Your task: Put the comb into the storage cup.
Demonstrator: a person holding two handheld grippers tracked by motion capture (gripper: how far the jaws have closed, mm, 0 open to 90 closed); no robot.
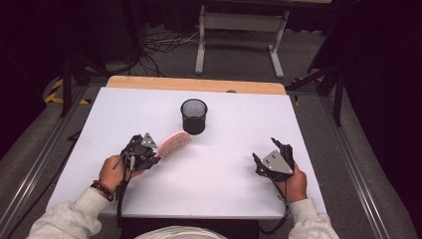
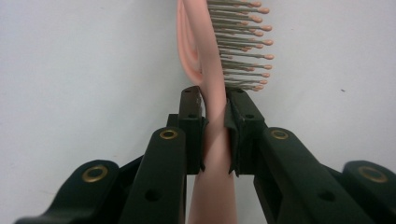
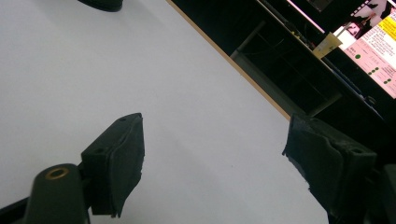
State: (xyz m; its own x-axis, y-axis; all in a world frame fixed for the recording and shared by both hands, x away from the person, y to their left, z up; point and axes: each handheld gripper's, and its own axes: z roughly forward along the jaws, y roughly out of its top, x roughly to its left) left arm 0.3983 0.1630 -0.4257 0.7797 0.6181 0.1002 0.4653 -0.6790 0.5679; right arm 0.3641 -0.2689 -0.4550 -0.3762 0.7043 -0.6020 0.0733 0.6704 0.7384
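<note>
Clamping the pink hairbrush (image 2: 215, 93) by its handle just below the bristles, the left gripper (image 2: 215, 135) is showing this grip closely in its own view. From above, the brush is angling toward the black mesh cup (image 1: 193, 115) on the white table (image 1: 224, 189). The right gripper (image 3: 212, 158) is hovering, jaws wide apart.

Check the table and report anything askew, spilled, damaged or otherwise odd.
Nothing stands out. The black mesh cup stands upright on the white table. The left gripper holds the pink hairbrush squarely by its handle. The right gripper is open, with nothing between its jaws.
</note>
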